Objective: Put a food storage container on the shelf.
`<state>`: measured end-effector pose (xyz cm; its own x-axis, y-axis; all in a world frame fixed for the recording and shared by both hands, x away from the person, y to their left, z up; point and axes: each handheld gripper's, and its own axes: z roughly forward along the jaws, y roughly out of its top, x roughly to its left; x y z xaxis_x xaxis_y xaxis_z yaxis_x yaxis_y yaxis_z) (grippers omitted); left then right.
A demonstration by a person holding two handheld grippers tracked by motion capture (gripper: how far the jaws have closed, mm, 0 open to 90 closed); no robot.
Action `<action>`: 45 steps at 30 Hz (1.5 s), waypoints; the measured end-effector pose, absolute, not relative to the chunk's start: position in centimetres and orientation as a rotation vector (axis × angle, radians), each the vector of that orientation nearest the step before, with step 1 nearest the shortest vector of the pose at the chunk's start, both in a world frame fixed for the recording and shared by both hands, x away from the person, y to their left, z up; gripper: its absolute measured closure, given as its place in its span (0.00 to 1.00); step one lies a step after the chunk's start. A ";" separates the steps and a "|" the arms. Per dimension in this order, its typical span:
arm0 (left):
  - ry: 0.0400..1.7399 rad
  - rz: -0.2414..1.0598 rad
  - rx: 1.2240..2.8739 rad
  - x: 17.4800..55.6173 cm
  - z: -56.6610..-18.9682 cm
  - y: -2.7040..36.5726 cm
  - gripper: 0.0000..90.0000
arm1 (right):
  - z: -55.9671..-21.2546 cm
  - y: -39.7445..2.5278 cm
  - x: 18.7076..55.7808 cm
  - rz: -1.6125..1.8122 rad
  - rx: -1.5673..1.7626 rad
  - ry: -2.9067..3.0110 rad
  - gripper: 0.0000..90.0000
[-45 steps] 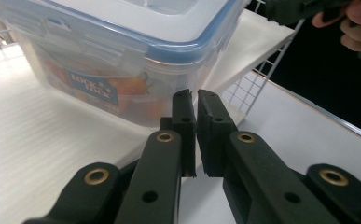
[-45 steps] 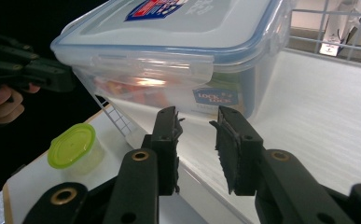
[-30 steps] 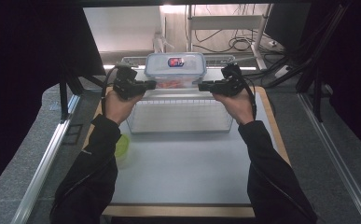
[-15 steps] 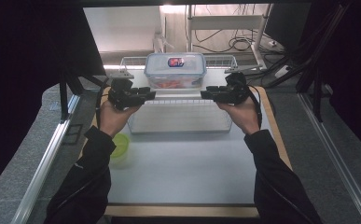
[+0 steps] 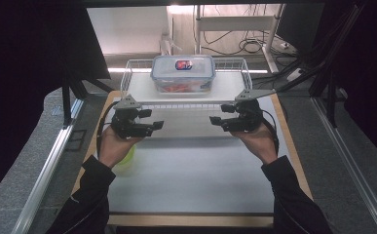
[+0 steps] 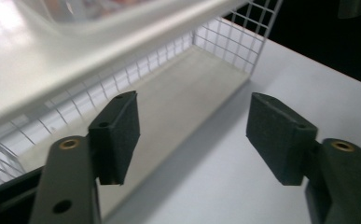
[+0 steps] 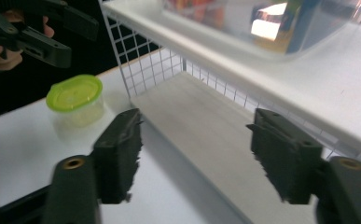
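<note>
Both pairs of jaws stand wide apart, holding nothing: the left gripper (image 5: 153, 125) and right gripper (image 5: 217, 120) hover before the wire rack (image 5: 136, 90). Earlier they flanked the lidded box (image 5: 182, 72) on its top shelf; both have since pulled back. The box's label is unreadable.

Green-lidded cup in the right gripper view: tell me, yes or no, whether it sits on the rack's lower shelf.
No, the green-lidded cup stands on the white table beside the wire rack.
</note>
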<state>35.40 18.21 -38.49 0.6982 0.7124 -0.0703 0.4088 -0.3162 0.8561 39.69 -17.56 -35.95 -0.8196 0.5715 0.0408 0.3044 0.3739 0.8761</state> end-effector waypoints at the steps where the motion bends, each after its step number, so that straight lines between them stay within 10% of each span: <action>1: 0.863 0.401 1.947 35.1 -38.6 18.2 0.31 | -36.3 -17.6 39.3 1.405 0.772 2.369 0.31; 16: 0.856 0.442 1.942 31.0 -42.0 18.0 0.10 | -40.2 -18.3 36.0 1.392 0.778 2.375 0.06; 45: 0.867 0.491 2.031 25.6 -50.6 17.5 0.02 | -48.0 -20.1 30.2 1.280 0.773 2.441 0.00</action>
<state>25.55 17.47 -50.59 0.6822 0.7308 0.0243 0.3963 -0.3975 0.8276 30.21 -20.15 -48.01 -0.8181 0.5751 0.0016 0.3285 0.4649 0.8222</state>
